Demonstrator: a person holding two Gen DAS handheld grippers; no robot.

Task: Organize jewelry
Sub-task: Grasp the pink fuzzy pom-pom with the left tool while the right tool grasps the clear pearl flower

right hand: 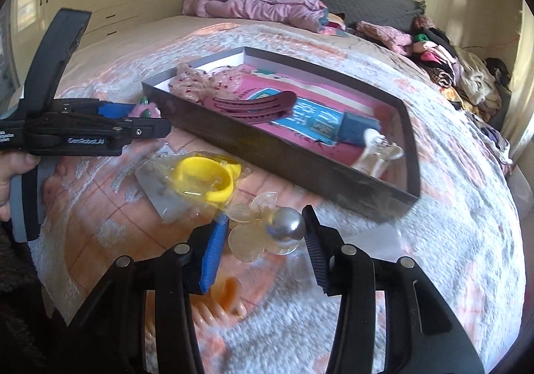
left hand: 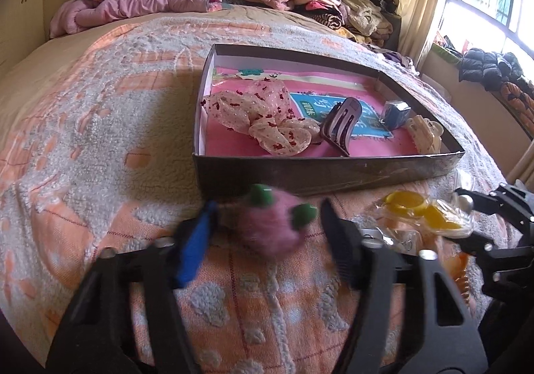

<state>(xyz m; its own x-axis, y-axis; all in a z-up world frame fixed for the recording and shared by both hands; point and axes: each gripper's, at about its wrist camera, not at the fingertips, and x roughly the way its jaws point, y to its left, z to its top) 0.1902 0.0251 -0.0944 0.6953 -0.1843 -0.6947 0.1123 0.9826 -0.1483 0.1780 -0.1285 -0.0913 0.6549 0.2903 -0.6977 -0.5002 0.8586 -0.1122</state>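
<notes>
Two grippers going at once on the bed. My left gripper (left hand: 267, 224) has its fingers spread apart around a fuzzy pink pom-pom thing (left hand: 270, 224) with green dots; it sits between the pads, and I can't tell if either pad touches it. My right gripper (right hand: 263, 240) is also spread wide, with a clear flower clip (right hand: 253, 230) carrying a silver ball between the fingers. At 12 o'clock from the left gripper sits the shallow dark box (left hand: 320, 170), holding a spotted scrunchie (left hand: 263, 117), a maroon hair clip (left hand: 340, 123) and a cream claw clip (left hand: 424, 133). Yellow bangles in plastic (right hand: 203, 180) lie on the bedspread (left hand: 100, 127) just beside the box.
</notes>
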